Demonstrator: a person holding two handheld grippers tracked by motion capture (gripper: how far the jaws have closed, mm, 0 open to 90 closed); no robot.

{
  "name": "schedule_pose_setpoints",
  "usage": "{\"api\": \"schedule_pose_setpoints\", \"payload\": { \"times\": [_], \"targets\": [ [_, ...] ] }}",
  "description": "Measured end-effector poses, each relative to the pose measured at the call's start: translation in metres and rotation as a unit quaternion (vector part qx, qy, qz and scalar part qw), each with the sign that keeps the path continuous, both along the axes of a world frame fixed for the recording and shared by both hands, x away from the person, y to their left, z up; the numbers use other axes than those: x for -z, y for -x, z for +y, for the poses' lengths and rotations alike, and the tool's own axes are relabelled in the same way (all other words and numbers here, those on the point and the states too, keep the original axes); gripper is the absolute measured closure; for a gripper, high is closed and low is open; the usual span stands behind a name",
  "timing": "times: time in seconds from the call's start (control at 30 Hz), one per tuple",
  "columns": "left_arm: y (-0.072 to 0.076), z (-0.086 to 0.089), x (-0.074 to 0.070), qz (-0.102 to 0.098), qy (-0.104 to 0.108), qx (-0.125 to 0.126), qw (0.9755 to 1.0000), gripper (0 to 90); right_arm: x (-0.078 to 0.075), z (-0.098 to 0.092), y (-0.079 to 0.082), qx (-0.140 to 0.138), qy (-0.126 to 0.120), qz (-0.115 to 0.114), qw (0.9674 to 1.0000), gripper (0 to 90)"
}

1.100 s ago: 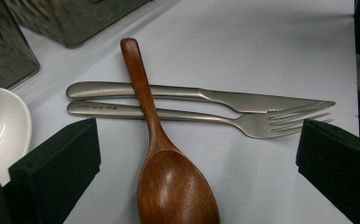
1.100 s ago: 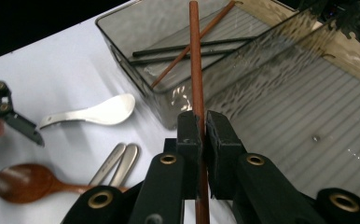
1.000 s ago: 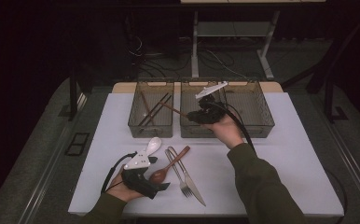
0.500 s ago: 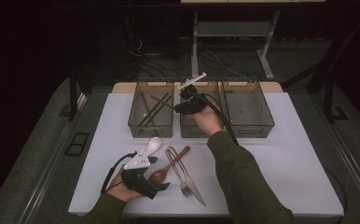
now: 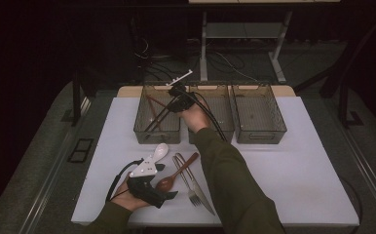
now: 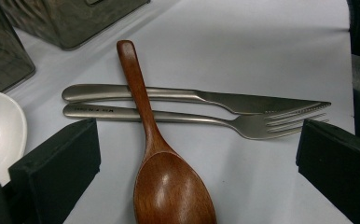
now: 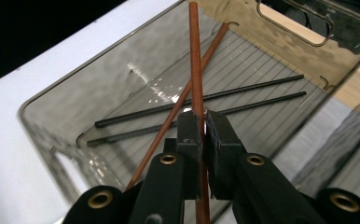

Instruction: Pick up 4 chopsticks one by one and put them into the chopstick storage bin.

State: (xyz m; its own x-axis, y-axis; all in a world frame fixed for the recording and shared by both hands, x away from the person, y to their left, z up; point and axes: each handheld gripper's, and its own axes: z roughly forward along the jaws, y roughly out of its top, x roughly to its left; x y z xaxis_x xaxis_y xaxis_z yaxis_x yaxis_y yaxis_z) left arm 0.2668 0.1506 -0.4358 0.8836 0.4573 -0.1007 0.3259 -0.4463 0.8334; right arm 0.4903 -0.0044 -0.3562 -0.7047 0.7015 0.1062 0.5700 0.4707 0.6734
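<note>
My right gripper (image 7: 204, 122) is shut on a red-brown chopstick (image 7: 195, 56), which points ahead and down into the left basket (image 7: 52, 116). In that basket lie a second brown chopstick (image 7: 166, 126) and two black chopsticks (image 7: 262, 84). From above, the right gripper (image 5: 175, 93) hangs over the left basket (image 5: 141, 130). My left gripper (image 5: 166, 193) rests at the table's front, jaws open. Between its jaws (image 6: 197, 140) lies the bowl of a wooden spoon (image 6: 169, 186), untouched by the pads. The spoon's handle crosses a knife (image 6: 243, 100) and a fork (image 6: 206, 120).
A white ceramic spoon (image 5: 159, 151) lies beside the left gripper. Three clear wire-bottomed baskets stand in a row at the back, among them the middle basket (image 5: 225, 132) and the right basket (image 5: 260, 137). The white table (image 5: 298, 170) has bare room at the right.
The right hand has carried the chopstick leftward, from above the middle basket to above the left one. The left gripper has stayed put.
</note>
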Motion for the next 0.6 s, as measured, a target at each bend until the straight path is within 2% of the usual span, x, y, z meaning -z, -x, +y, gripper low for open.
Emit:
{"api": "schedule_pose_setpoints", "payload": {
  "times": [0.33,0.47,0.53,0.6],
  "targets": [
    [0.0,-0.001,0.0,-0.002,0.0,0.005,1.0,0.0,0.005,0.024,-0.013,0.016,0.019,0.001,0.9997,84.6],
    [0.0,-0.001,0.0,-0.004,-0.001,0.008,1.0,0.0,0.005,0.029,-0.015,0.021,0.019,-0.005,0.9996,83.6],
    [0.0,-0.001,-0.001,-0.004,-0.001,0.008,1.0,0.0,0.003,0.029,-0.016,0.026,0.01,-0.012,0.9995,76.6],
    [0.0,-0.001,-0.001,-0.005,0.0,0.009,0.9999,0.0,0.001,0.027,-0.016,0.024,0.006,-0.01,0.9996,72.8]
  ]
}}
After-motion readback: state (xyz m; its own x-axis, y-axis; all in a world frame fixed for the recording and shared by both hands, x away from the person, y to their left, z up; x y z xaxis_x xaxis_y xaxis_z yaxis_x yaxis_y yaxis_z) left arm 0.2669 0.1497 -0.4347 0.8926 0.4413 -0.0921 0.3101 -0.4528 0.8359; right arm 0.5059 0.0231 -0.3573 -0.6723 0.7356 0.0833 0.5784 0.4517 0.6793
